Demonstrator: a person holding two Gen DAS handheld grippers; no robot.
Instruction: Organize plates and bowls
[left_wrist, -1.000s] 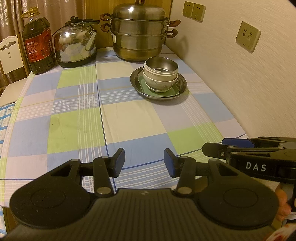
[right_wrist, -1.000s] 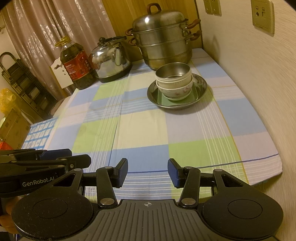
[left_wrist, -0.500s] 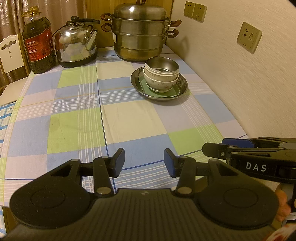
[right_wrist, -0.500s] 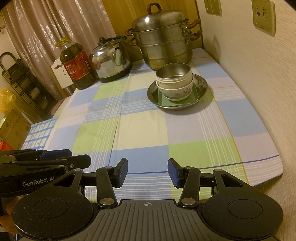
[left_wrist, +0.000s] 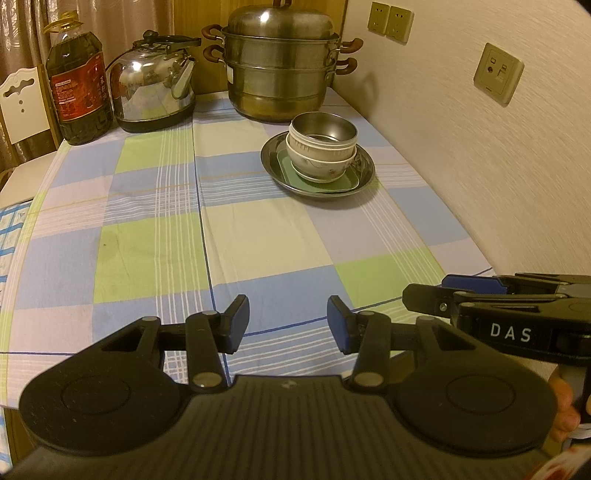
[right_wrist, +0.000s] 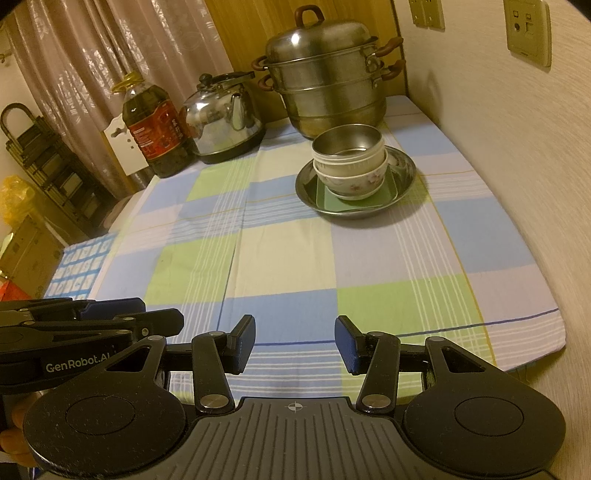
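A round steel plate (left_wrist: 364, 176) (right_wrist: 406, 173) sits on the checked tablecloth near the wall. On it lies a green square plate (left_wrist: 345, 182) (right_wrist: 328, 199). A white flowered bowl (left_wrist: 321, 168) (right_wrist: 351, 181) stands on that, with a steel bowl (left_wrist: 323, 129) (right_wrist: 347, 142) nested on top. My left gripper (left_wrist: 288, 325) is open and empty over the table's near edge. My right gripper (right_wrist: 294, 345) is open and empty beside it, also far from the stack.
A steel steamer pot (left_wrist: 280, 62) (right_wrist: 325, 74), a kettle (left_wrist: 153, 96) (right_wrist: 221, 118) and an oil bottle (left_wrist: 79, 85) (right_wrist: 155, 136) stand along the back. The wall (left_wrist: 480, 147) runs along the right. A chair back (left_wrist: 22, 107) stands at the left.
Both grippers have drifted very slightly; the stack looks a touch nearer. Nothing was grasped or released.
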